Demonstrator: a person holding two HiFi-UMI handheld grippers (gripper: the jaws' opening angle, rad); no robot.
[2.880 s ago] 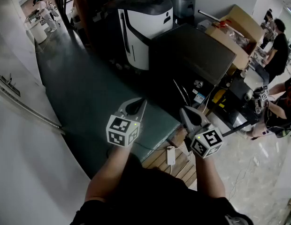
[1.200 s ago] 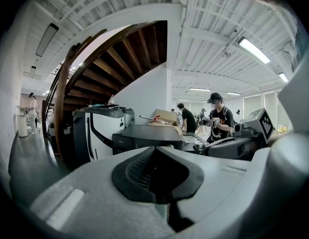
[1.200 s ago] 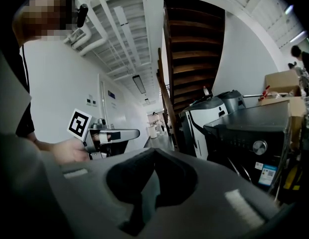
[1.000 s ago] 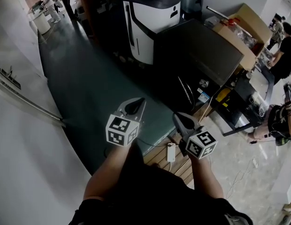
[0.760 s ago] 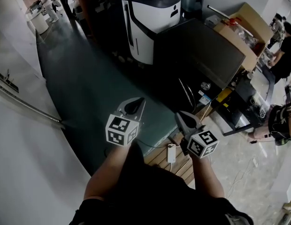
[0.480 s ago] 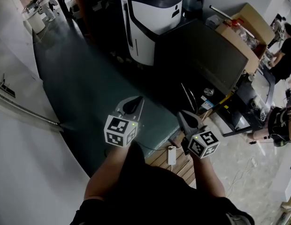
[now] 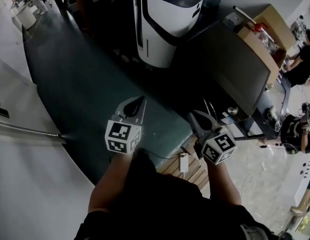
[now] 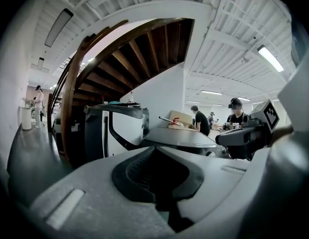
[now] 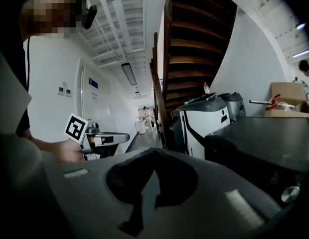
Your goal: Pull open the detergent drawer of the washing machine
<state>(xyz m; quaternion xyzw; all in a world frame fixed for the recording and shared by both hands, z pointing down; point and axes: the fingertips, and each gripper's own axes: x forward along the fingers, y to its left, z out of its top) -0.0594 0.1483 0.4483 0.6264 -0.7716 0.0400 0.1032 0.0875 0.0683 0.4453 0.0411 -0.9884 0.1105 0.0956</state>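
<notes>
The washing machine (image 7: 230, 66) is a dark grey box at the right of the head view, its top facing me and a round knob (image 7: 230, 111) on its front. I cannot make out the detergent drawer. It also shows in the left gripper view as a grey washing machine (image 8: 187, 138) straight ahead, and as a dark washing machine (image 9: 264, 138) on the right of the right gripper view. My left gripper (image 7: 136, 104) hangs over the green floor, shut and empty. My right gripper (image 7: 199, 118) is shut too, empty, short of the machine's near corner.
A white-and-black appliance (image 7: 167, 19) stands left of the washing machine. Cardboard boxes (image 7: 265, 31) sit behind it. A wooden pallet (image 7: 175, 171) with a white plug block (image 7: 184, 162) lies below my hands. A white wall with a rail (image 7: 25, 129) runs along the left. People (image 7: 300, 59) work at the right.
Both grippers have been carried forward, still shut. The washing machine and the white appliance have come nearer and sit lower in the head view.
</notes>
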